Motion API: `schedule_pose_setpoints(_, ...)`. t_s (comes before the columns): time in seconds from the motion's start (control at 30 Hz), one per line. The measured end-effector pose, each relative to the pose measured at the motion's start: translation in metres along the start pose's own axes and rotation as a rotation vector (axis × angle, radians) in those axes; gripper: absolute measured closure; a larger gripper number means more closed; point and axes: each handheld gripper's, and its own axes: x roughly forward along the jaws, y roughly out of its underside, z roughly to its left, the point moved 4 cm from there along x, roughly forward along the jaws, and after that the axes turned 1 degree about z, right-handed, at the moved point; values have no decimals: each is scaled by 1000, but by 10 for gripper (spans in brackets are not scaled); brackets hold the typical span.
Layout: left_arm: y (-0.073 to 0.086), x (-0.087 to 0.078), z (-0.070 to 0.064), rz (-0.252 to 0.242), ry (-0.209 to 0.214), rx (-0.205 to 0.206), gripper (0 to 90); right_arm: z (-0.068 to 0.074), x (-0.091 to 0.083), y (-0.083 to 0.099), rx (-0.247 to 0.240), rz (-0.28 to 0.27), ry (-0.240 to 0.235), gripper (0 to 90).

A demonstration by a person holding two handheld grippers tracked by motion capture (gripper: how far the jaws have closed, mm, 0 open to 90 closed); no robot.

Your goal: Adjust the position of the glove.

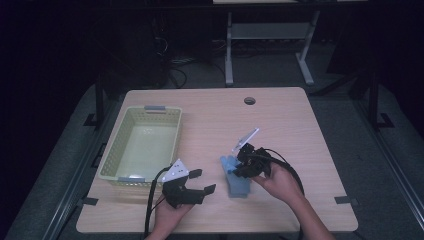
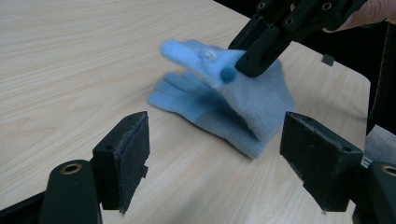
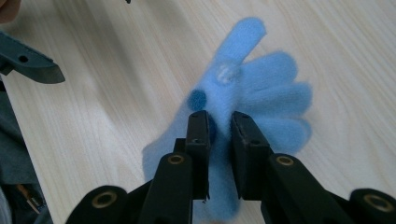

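A pair of light blue fleece gloves [image 1: 236,180] lies on the wooden table [image 1: 280,125], just right of centre near the front. My right gripper [image 1: 240,164] comes in from the right and is shut on the upper glove [image 3: 243,79], pinching a fold of it [image 2: 219,63] and lifting it slightly off the lower glove [image 2: 182,95]. In its own view the right gripper [image 3: 219,116] has blue fabric squeezed between its jaws. My left gripper [image 1: 203,181] stands open just left of the gloves, apart from them. Its pads [image 2: 133,144] frame the gloves with nothing between them.
A pale yellow slotted basket [image 1: 112,155] stands empty at the table's left side. A round cable hole [image 1: 249,100] is near the far edge. Tape marks [image 1: 346,200] sit at the front corners. A desk frame [image 1: 229,55] stands on the floor beyond the table.
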Motion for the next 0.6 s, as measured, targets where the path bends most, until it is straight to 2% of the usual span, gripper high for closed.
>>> schedule_pose_setpoints(0.23, 1, 1, 0, 7, 3, -1, 238, -3, 9, 2, 33, 10, -11, 775)
schedule_pose_setpoints(0.3, 1, 1, -1, 8, 4, 5, 238, -6, 15, 5, 63, 25, -19, 773)
schedule_pose_setpoints(0.47, 1, 2, 0, 10, 6, 1, 238, -9, 22, 8, 71, 36, 1, 765)
schedule_pose_setpoints(0.5, 1, 2, 0, 14, 10, -12, 239, -9, 23, 8, 64, 39, 8, 762)
schedule_pose_setpoints(0.6, 2, 2, -1, 10, 11, -11, 240, -7, 27, 8, 54, 41, 15, 754)
